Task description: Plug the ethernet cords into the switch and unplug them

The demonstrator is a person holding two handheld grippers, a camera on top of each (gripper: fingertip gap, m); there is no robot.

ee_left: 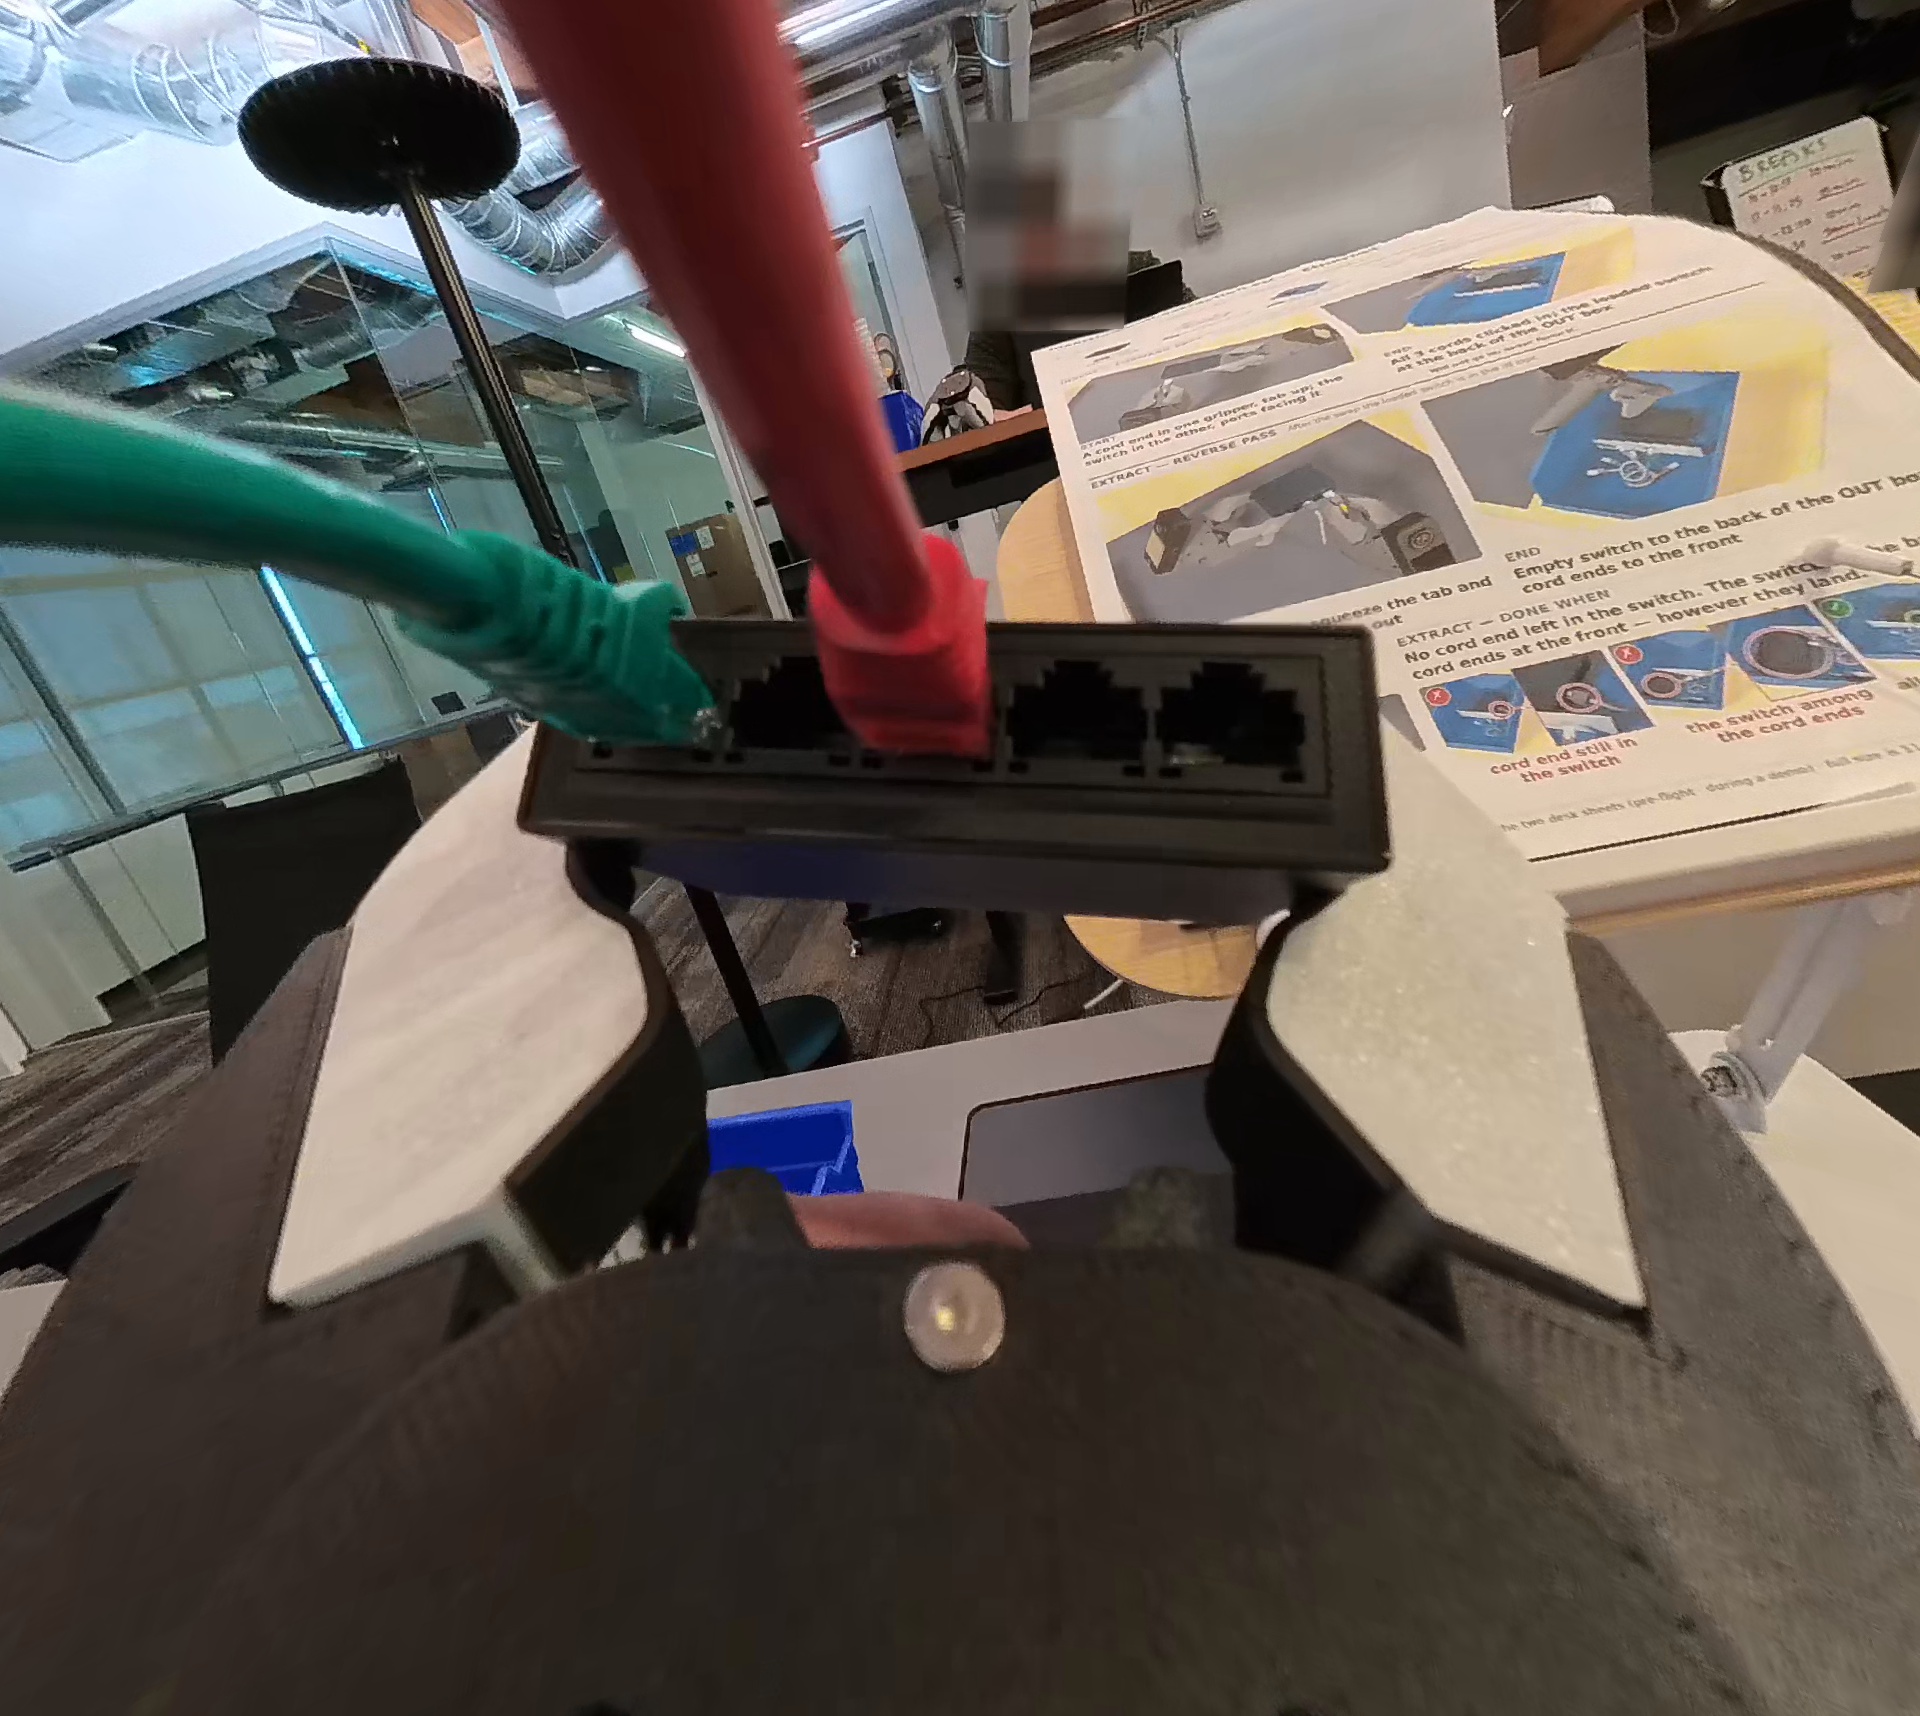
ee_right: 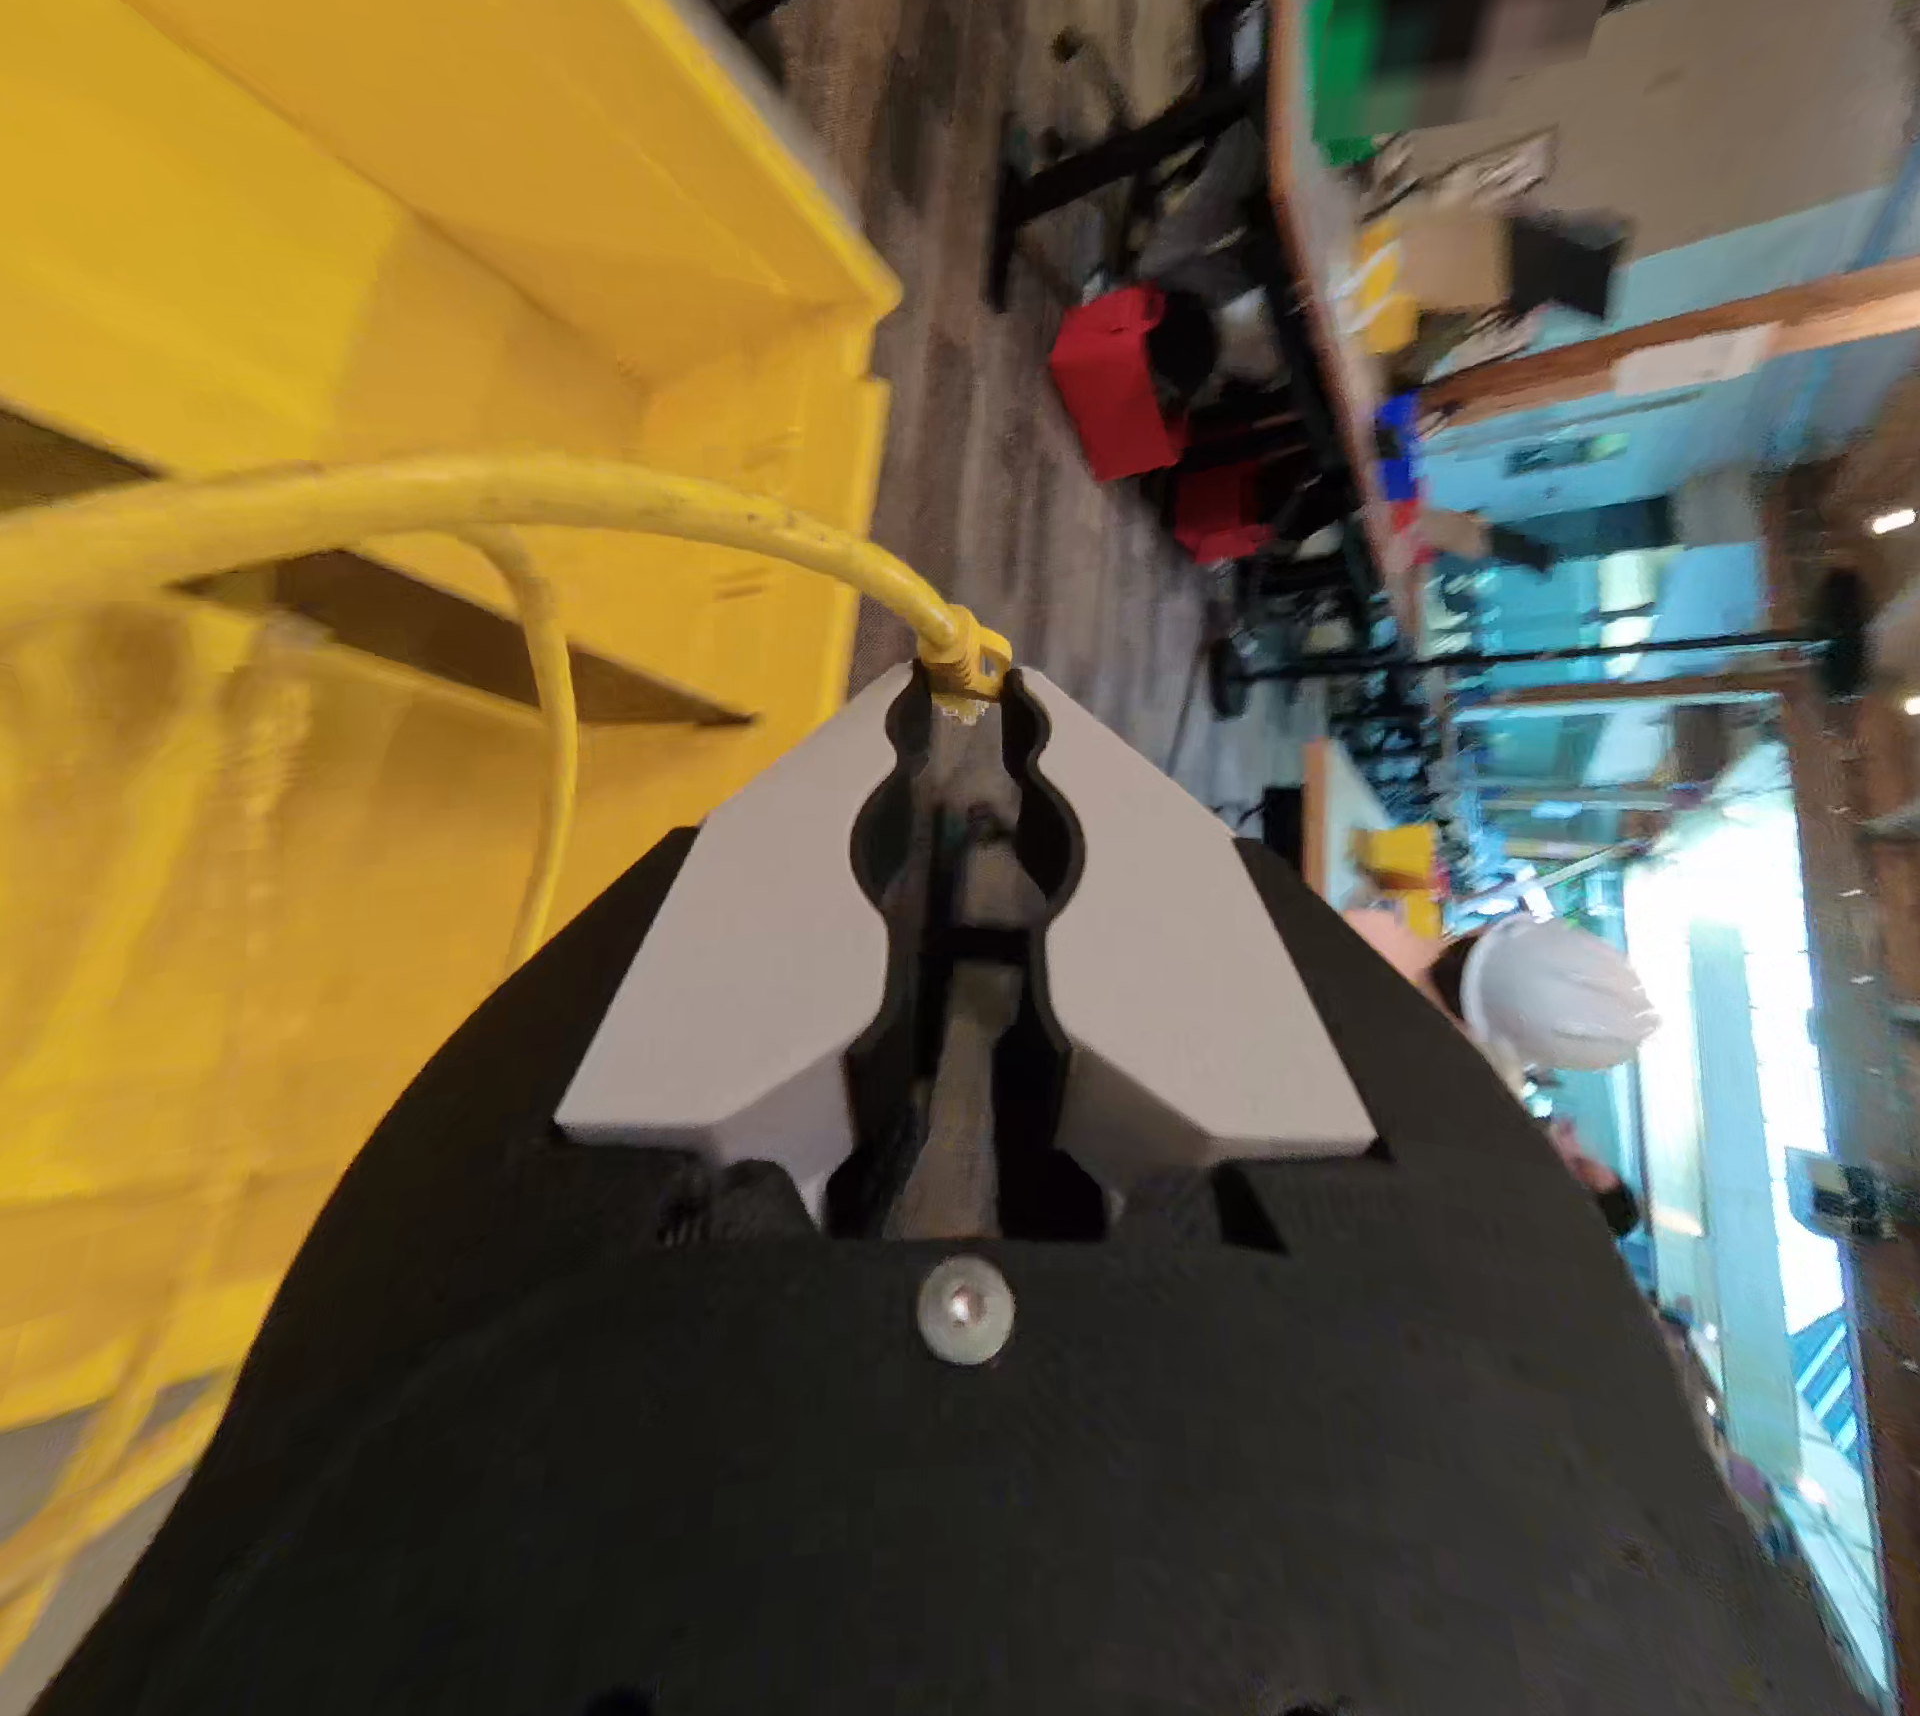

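My left gripper (ee_left: 951, 877) is shut on a black network switch (ee_left: 1039, 793), held up with its row of ports facing away from me. A green cord (ee_left: 561, 617) is plugged into the leftmost port. A red cord (ee_left: 904, 648) is plugged into the third port. The second port (ee_left: 790, 705) and the two right ports (ee_left: 1153, 710) are empty. My right gripper (ee_right: 964, 692) is shut on the plug of a yellow cord (ee_right: 961, 653), pinched at the fingertips. The yellow cable (ee_right: 520, 487) loops away to the left, and its other end hangs blurred at left.
A large yellow bin (ee_right: 364, 160) fills the left of the right wrist view. A printed instruction sheet on a stand (ee_left: 1507, 523) sits right of the switch. A blue bin (ee_left: 784, 1147) shows below. A black pole with a disc top (ee_left: 379, 128) stands behind. A person sits far off. The gap from one gripper's tips to the other's is roughly 75 cm.
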